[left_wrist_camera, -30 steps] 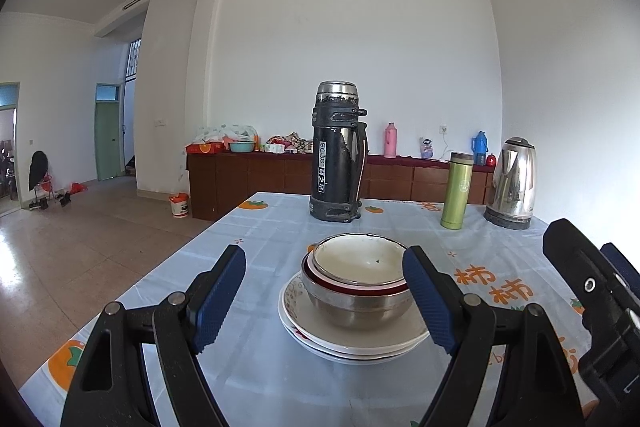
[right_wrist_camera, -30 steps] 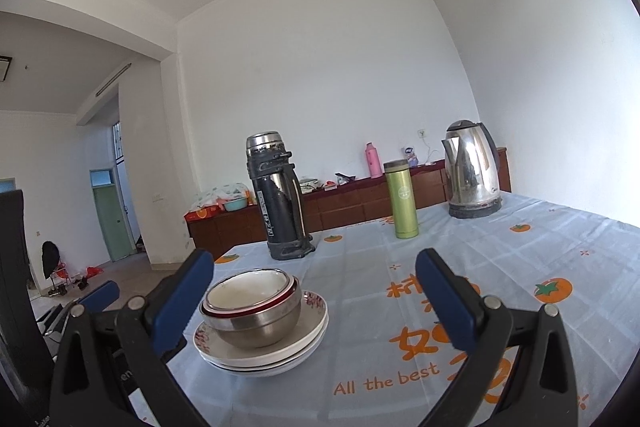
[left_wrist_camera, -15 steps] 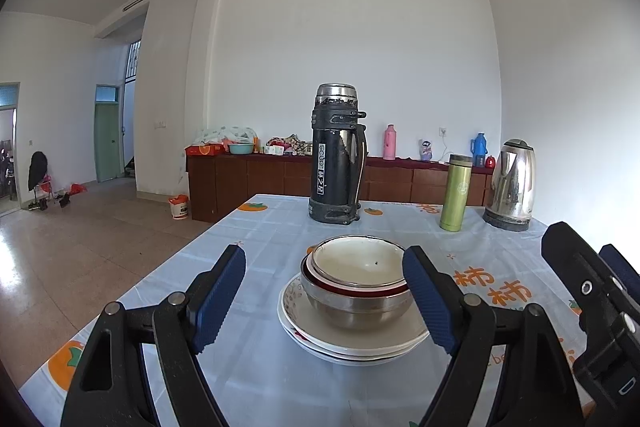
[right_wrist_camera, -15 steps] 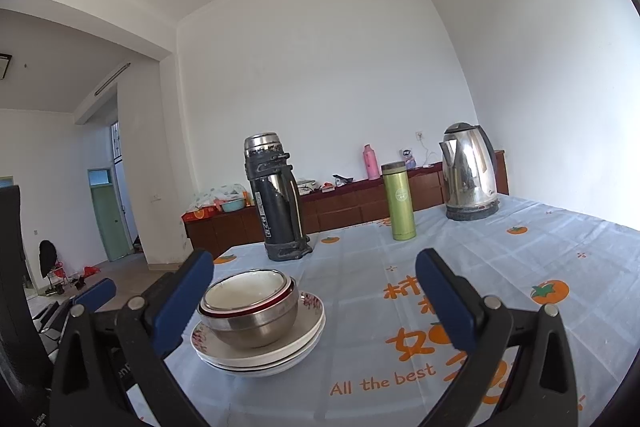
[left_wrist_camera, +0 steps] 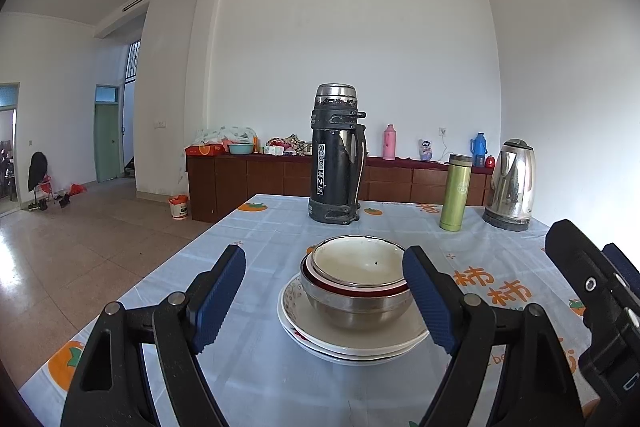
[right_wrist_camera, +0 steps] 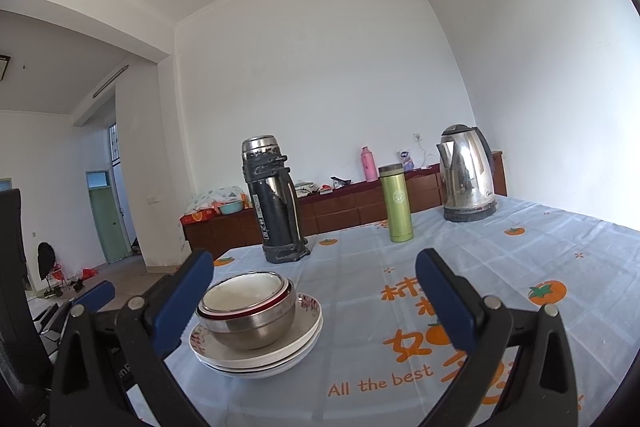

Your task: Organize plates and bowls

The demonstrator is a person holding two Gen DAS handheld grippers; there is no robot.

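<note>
A stack of white plates (left_wrist_camera: pixel 352 345) lies on the tablecloth with nested bowls (left_wrist_camera: pixel 356 291) on top: a steel bowl, a red-rimmed one and a white one inside. My left gripper (left_wrist_camera: pixel 326 301) is open and empty, its blue pads either side of the stack, just in front of it. In the right wrist view the plates (right_wrist_camera: pixel 264 357) and bowls (right_wrist_camera: pixel 248 315) sit at lower left. My right gripper (right_wrist_camera: pixel 316 305) is open and empty, to the right of the stack; it shows at the left wrist view's right edge (left_wrist_camera: pixel 592 303).
A black thermos (left_wrist_camera: pixel 338 155), a green flask (left_wrist_camera: pixel 454 197) and a steel kettle (left_wrist_camera: pixel 512 183) stand at the table's far end. The table (right_wrist_camera: pixel 500 267) has a blue cloth with orange prints. A wooden sideboard (left_wrist_camera: pixel 260 183) lines the back wall. Tiled floor lies to the left.
Both views have drifted slightly; the stack sits a touch lower in the right wrist view. Both grippers stay open and nothing on the table has moved.
</note>
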